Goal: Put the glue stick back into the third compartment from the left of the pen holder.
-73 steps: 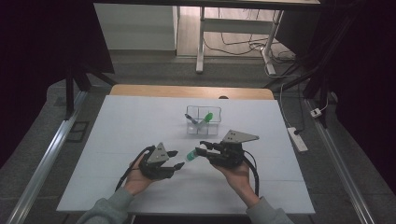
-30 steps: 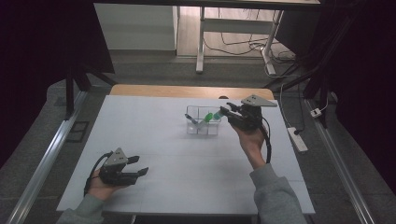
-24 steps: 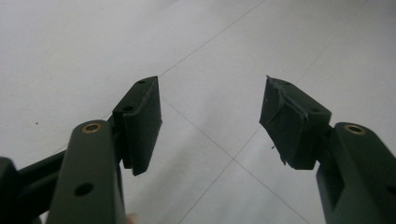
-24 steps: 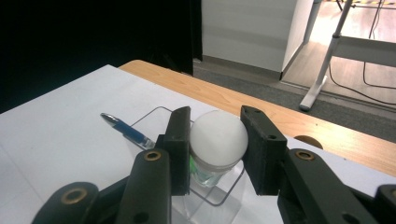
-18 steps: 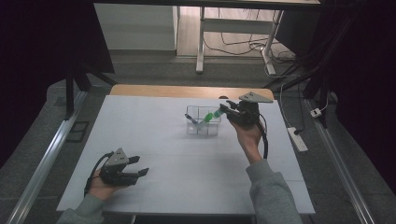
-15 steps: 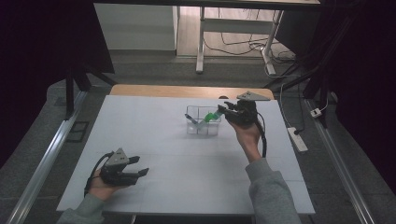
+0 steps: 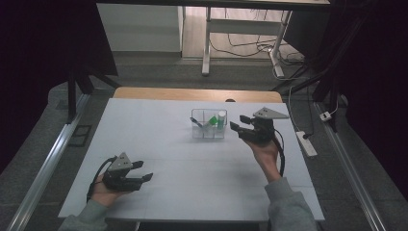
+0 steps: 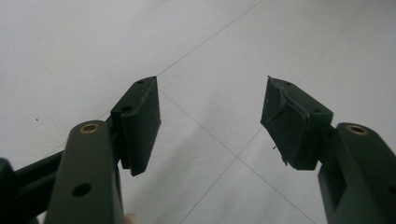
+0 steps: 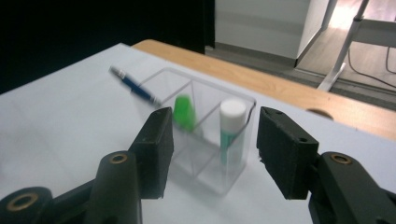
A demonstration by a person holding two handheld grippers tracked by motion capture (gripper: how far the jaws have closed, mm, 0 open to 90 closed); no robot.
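Note:
A clear divided box [image 7: 197, 131] stands on the white table [image 7: 159, 130], right of centre. A blue pen [image 9: 133, 86], a green-capped marker [image 9: 184, 112] and a white-capped tube [image 9: 232, 126] sit in it. My right gripper [image 7: 239, 122] hovers just right of the box, aimed at it. Its jaws have just been opening and hold nothing, as the right gripper view [image 9: 212, 126] shows. My left gripper [image 7: 144, 170] rests near the front left of the table, open and empty, with bare tabletop between its pads [image 8: 140, 121].
A wooden strip [image 7: 192, 94] runs along the table's far edge. On the floor to the right lies a power strip [image 7: 306, 143]. A metal rail [image 7: 43, 163] runs along the left side, and a white desk frame [image 7: 207, 43] stands beyond the table.
The right gripper opened and released the green-capped marker, which now sits in the box. The gripper drew back a little to the right and down. The left hand stayed put.

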